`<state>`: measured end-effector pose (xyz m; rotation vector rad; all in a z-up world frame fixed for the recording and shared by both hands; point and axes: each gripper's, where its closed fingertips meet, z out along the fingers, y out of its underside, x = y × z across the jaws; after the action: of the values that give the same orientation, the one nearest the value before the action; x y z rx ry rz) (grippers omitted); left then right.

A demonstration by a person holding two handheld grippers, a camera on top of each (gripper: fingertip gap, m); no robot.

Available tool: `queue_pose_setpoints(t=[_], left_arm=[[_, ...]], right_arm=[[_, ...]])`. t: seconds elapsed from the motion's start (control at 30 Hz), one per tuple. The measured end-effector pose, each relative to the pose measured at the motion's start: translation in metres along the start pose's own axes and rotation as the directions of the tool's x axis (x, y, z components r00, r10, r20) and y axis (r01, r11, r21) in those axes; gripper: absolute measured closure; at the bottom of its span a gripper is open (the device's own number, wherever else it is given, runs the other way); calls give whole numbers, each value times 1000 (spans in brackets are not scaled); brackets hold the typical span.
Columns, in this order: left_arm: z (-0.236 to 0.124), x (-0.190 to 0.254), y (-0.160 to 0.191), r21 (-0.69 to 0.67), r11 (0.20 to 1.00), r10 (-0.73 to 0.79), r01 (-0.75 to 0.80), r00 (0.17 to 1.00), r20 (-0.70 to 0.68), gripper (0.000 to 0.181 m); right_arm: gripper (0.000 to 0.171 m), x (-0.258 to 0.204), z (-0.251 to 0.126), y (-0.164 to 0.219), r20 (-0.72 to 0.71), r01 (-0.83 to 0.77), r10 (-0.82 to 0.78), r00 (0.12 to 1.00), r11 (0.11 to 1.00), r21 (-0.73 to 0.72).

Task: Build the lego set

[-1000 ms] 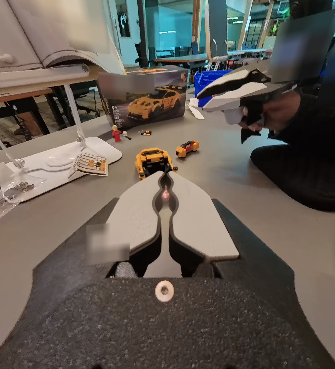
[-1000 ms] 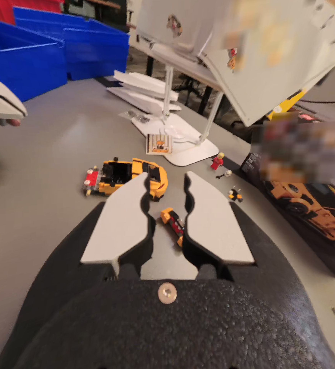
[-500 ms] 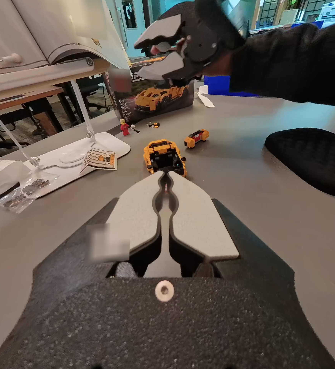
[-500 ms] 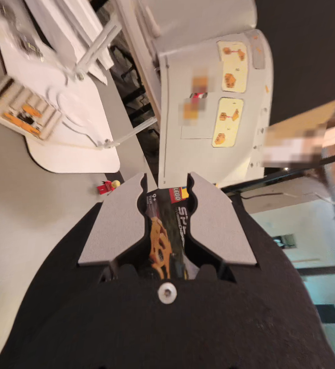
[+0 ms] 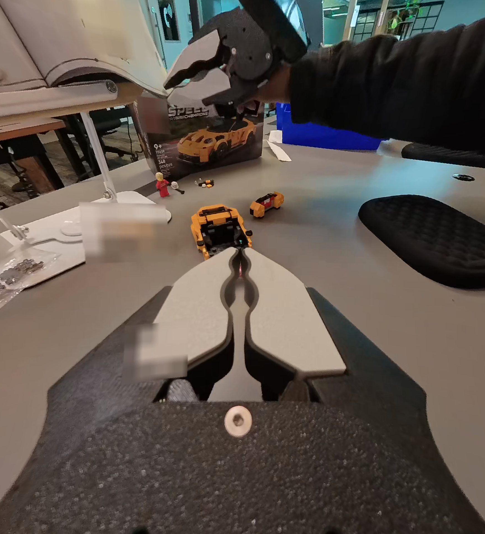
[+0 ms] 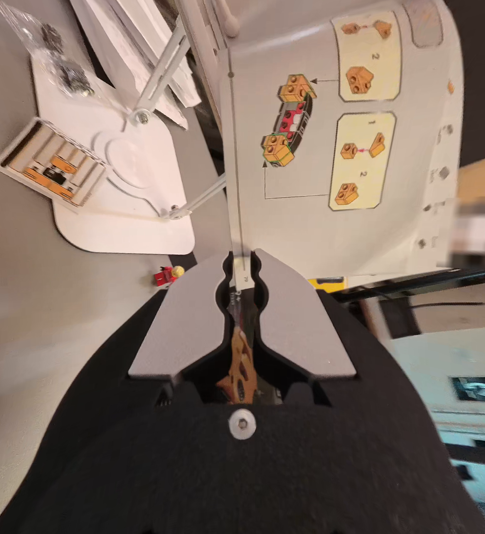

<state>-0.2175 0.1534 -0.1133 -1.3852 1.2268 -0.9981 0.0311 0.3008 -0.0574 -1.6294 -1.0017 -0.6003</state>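
Both jaws near-closed: right gripper (image 6: 240, 257) straddling manual page (image 6: 307, 179) corner, could tear; left gripper (image 5: 239, 254) pinching small reddish piece (image 5: 240, 267).

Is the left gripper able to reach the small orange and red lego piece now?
Probably not to grasp it: the left gripper is shut on a small red piece, though the table between it and the orange and red sub-assembly looks free.

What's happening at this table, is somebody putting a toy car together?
Yes. A person works with two hand-held grippers. The right hand-held gripper is raised to the corner of the instruction booklet on its stand, apparently to turn a page. The left hand-held gripper pinches a tiny piece just behind the half-built orange car. A small orange-and-red sub-assembly waits nearby.
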Motion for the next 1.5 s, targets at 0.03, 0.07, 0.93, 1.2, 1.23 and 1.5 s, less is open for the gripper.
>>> queue_pose_setpoints(t=[0.03, 0.07, 0.93, 1.2, 1.23, 1.5], left_arm=[[0, 1, 0, -2, 1000, -2, 2, 1000, -5, 181], [0, 2, 1, -6, 1000, -3, 2, 1000, -10, 181], [5, 8, 14, -72, 997, -13, 9, 999, -47, 181], [5, 9, 14, -74, 997, -15, 11, 998, -57, 181], [5, 9, 14, -74, 997, -15, 11, 998, -58, 181], [5, 11, 13, -74, 997, -15, 10, 998, -67, 181]], right_arm=[[160, 1, -1, 1, 31, -41, 41, 999, 999, 0], [162, 4, -2, 2, 50, -76, 76, 996, 997, -3], [168, 9, -15, -5, 485, -616, 606, 631, 771, -161], [167, 12, -14, -6, 518, -663, 644, 564, 726, -181], [167, 12, -15, -6, 523, -666, 646, 556, 723, -184], [167, 9, -16, -9, 543, -680, 659, 520, 705, -204]])
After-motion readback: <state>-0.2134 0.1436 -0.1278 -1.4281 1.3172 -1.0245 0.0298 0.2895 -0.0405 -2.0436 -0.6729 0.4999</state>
